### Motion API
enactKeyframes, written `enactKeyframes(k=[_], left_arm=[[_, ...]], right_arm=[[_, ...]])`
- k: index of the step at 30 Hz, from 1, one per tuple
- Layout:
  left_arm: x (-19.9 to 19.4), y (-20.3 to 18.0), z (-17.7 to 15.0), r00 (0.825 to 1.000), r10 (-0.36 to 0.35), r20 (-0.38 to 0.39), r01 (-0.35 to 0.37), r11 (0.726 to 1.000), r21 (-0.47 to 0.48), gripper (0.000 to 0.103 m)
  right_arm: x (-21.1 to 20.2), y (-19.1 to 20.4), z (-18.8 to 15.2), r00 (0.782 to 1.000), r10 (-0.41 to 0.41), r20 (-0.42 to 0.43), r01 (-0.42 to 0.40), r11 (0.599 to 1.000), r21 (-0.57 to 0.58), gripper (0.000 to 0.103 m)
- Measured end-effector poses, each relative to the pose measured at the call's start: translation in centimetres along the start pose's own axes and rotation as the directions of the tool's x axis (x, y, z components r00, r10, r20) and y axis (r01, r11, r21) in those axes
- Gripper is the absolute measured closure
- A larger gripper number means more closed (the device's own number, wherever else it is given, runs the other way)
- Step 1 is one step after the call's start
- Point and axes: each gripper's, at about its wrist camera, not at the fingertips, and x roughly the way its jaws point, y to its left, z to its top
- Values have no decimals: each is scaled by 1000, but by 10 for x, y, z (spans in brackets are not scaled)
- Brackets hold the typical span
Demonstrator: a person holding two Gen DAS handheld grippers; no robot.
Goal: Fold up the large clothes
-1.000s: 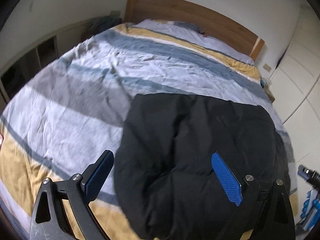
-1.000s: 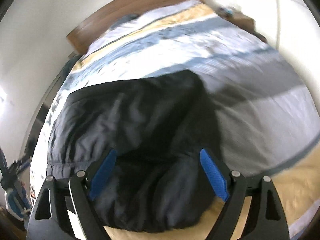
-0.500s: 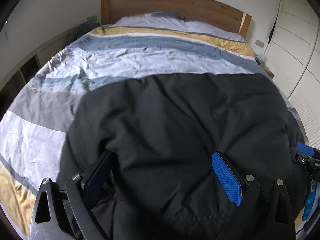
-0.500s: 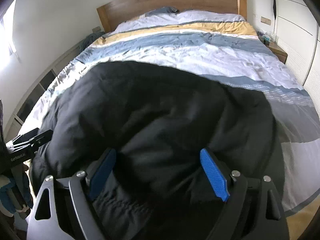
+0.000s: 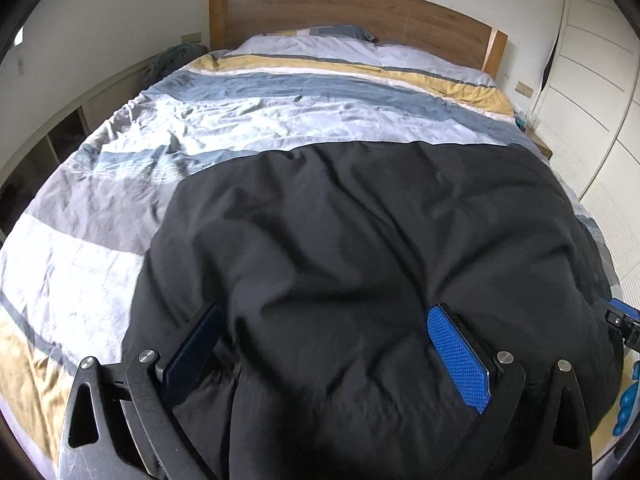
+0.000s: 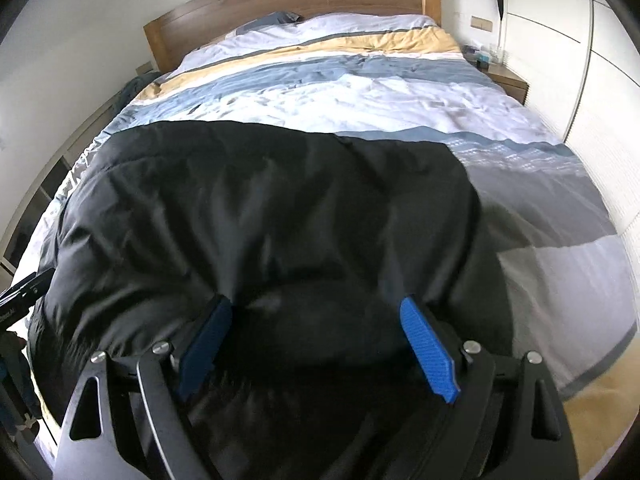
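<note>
My left gripper (image 5: pixel 324 354) is spread wide, jaws apart, with black jacket (image 5: pixel 360 248) fabric bunched between the fingers; can't tell if either pad actually presses it. My right gripper (image 6: pixel 318 342) is the same: jaws wide apart, dark fabric sagging in the gap, the right blue pad (image 6: pixel 428 350) fully exposed. The jacket (image 6: pixel 256 216) lies spread on the bed (image 5: pixel 120 200), covering the foot end nearest me, its far edge straight across the striped duvet about mid-bed. Surface is wrinkled and puffy. The wooden headboard (image 5: pixel 352 12) is at the far end, pillows just below it. In the left view the right gripper's tip (image 5: pixel 622 320) shows at the jacket's right edge; in the right view the left gripper (image 6: pixel 24 290) sits at the jacket's left edge. A nightstand (image 6: pixel 506 80) stands beside the headboard on the right.
</note>
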Motion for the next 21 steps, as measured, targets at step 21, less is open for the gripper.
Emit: enactKeyframes(k=[21], left_arm=[[-91, -25, -126, 995, -3, -96, 4, 1000, 8, 1]], right_arm=[[-89, 37, -139, 996, -85, -14, 85, 996, -39, 7]])
